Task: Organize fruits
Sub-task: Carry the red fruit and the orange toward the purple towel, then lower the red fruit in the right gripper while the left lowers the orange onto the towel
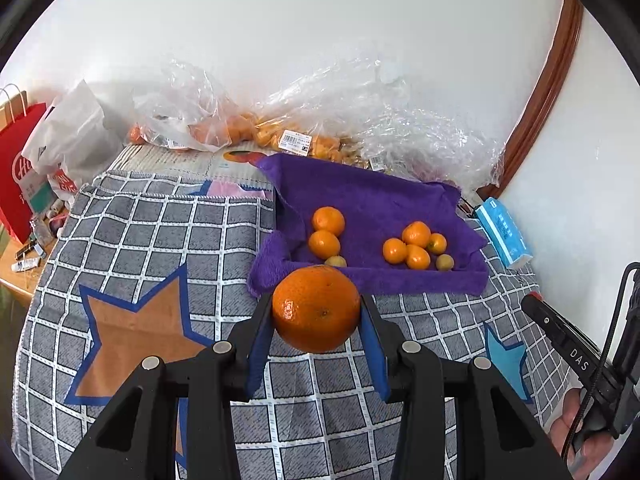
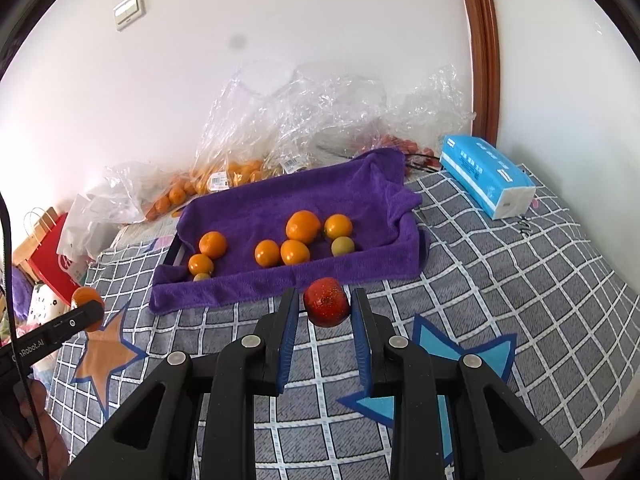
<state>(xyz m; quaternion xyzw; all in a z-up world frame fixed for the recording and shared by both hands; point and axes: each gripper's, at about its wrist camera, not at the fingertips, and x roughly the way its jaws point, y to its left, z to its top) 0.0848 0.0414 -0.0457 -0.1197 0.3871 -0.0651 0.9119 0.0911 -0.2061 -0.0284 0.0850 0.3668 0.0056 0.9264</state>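
Left gripper [image 1: 318, 310] fingers pinching mandarin [image 1: 317, 308] at widest girth, held above checked blanket [image 1: 160, 240], just short of purple towel-lined tray [image 1: 368, 196] near edge. Stem dimple faces camera; near-round, no real long axis. Judged light, soft, peel bruisable; mild squeeze across the middle suits.

Right gripper [image 2: 326, 308] fingers pinching small red fruit [image 2: 326, 307], calyx toward camera, before tray's near edge. Probably firm, glossy skin, may slip.

Mandarins and small greenish fruits already grouped in tray.

bagged fruit [image 1: 240, 130] blurry, price label [image 1: 295, 141] unreadable
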